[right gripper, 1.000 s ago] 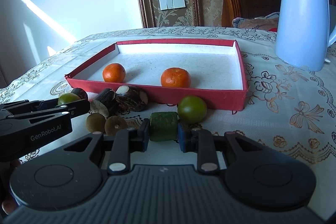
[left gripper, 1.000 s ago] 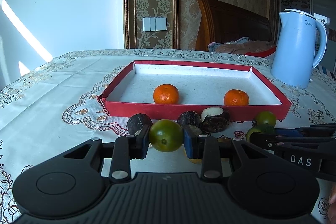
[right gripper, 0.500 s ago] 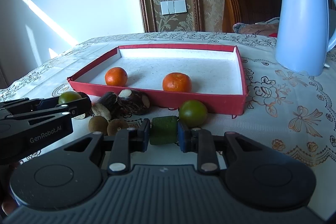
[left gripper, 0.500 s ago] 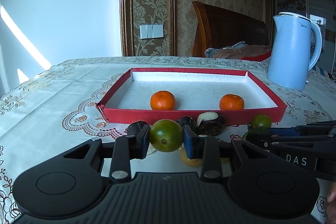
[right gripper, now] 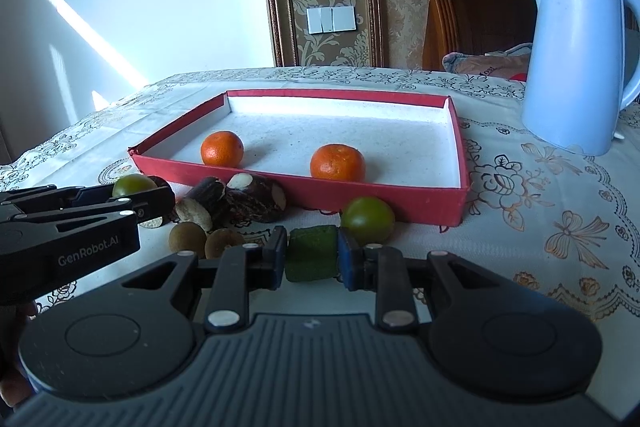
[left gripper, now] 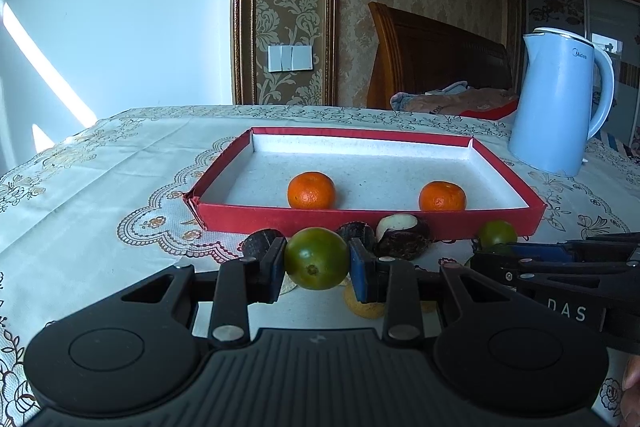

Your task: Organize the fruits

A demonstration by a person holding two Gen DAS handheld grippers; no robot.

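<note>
My left gripper (left gripper: 316,263) is shut on a round green fruit (left gripper: 316,258), held in front of the red tray (left gripper: 360,217). My right gripper (right gripper: 312,259) is shut on a green block-shaped piece (right gripper: 311,259). The tray (right gripper: 360,193) holds two oranges (left gripper: 311,190) (left gripper: 442,195), also seen in the right wrist view (right gripper: 222,153) (right gripper: 337,162). Dark chestnut-like pieces (right gripper: 244,201) and brown round fruits (right gripper: 187,237) lie before the tray. Another green fruit (right gripper: 367,219) sits just past my right gripper.
A light blue kettle (left gripper: 560,103) (right gripper: 576,55) stands right of the tray on the lace tablecloth (left gripper: 100,187). A wooden chair (left gripper: 432,63) with cloth stands behind the table. The left gripper shows at the left of the right wrist view (right gripper: 132,201).
Both grippers have risen and pulled back slightly with their fruits held; the tray and table fruits now sit lower and farther in both views.
</note>
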